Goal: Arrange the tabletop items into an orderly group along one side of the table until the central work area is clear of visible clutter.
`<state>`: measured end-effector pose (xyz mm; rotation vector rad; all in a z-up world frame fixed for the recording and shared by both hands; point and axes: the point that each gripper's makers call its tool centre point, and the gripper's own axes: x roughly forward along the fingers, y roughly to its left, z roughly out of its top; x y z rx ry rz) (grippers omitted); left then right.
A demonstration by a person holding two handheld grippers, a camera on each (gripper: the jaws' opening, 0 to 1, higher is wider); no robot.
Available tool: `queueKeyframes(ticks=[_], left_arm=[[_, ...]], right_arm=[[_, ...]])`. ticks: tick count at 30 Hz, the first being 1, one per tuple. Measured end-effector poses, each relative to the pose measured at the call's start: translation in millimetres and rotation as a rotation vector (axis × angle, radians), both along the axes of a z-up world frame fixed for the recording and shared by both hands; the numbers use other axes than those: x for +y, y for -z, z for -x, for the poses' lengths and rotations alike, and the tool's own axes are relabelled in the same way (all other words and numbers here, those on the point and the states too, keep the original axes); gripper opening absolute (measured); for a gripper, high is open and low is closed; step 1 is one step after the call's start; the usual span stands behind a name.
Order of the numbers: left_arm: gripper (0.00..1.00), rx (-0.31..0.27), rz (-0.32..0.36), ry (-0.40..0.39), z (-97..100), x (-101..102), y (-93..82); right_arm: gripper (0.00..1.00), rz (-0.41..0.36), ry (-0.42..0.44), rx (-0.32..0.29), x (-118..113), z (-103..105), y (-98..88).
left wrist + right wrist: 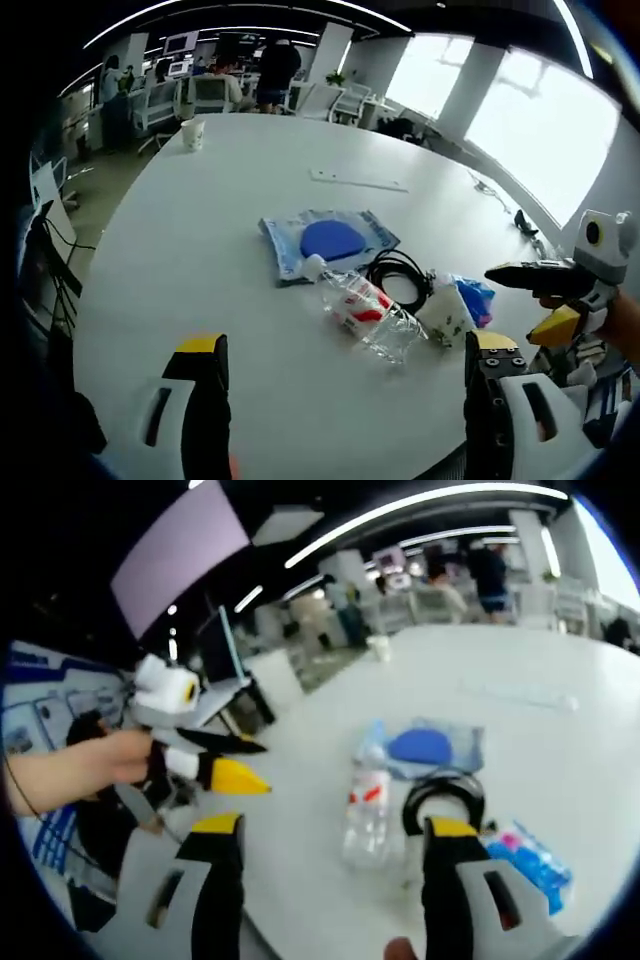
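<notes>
On the white round table (200,250) a small heap lies near the right edge: a blue-and-clear pouch (330,240), a clear plastic bottle with a red label (360,305) on its side, a black cable coil (400,275), a crumpled white packet (445,312) and a blue packet (475,298). My left gripper (347,343) hovers open just short of the bottle. My right gripper (520,298) comes in from the right, hand-held, jaws apart. In the right gripper view the bottle (368,805) lies ahead of my open right gripper (332,826); the left gripper (262,767) is at the left.
A paper cup (192,133) stands at the table's far edge, and a white flat strip (358,181) lies beyond the heap. A small dark object (525,222) sits at the right rim. Office chairs (210,95) and people are past the table.
</notes>
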<state>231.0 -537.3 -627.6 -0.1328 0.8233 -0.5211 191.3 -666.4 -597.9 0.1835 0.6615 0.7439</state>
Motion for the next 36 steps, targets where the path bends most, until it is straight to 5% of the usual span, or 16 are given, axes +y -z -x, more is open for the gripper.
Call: queueKeyframes(ticks=[16, 24, 36], left_arm=[[0.97, 0.036, 0.054, -0.034, -13.5, -11, 12.3], [0.93, 0.062, 0.086, -0.051, -20.1, -24, 14.2], [0.93, 0.096, 0.093, -0.045, -35.2, -41, 24.3]], right_arm=[[0.67, 0.006, -0.013, 0.019, 20, -9, 13.0], [0.65, 0.111, -0.061, -0.012, 25, -9, 28.4], [0.62, 0.147, -0.072, -0.023, 30, -18, 39.5]])
